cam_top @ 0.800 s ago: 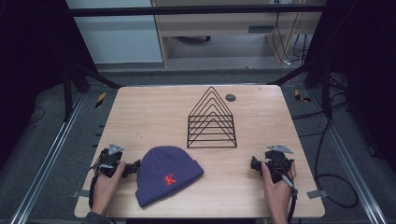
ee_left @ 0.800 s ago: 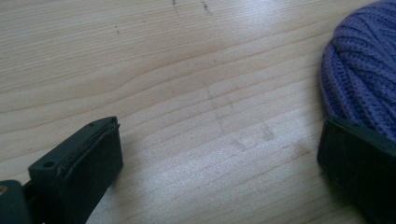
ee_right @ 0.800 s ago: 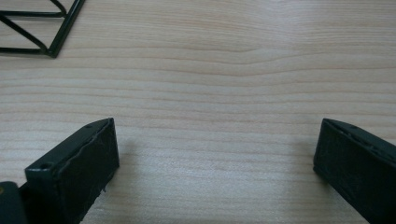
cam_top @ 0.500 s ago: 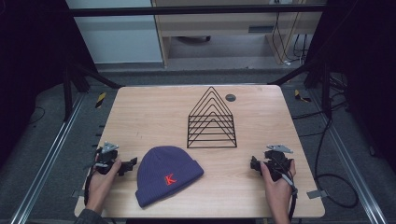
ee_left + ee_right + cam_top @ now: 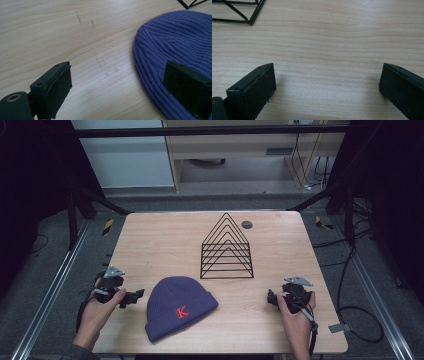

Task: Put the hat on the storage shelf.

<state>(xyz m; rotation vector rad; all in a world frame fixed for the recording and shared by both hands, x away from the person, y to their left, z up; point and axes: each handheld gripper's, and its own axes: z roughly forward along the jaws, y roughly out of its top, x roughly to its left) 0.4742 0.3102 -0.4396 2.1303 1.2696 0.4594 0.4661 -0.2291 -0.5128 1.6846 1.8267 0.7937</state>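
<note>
Your left tool [image 5: 134, 295] is spread, just beside the purple knit beanie [image 5: 177, 305] lying flat near the front of the light wooden bench [image 5: 165, 240]. Right tool [image 5: 272, 298] spread over bare wood. Dark room behind.

Beanie [image 5: 179, 307] showing purple ribbed knit, red K near its cuff. Wire rack [image 5: 226, 249] reading black. Table [image 5: 150, 240] showing pale wood grain. Both claws appearing matte black.
</note>
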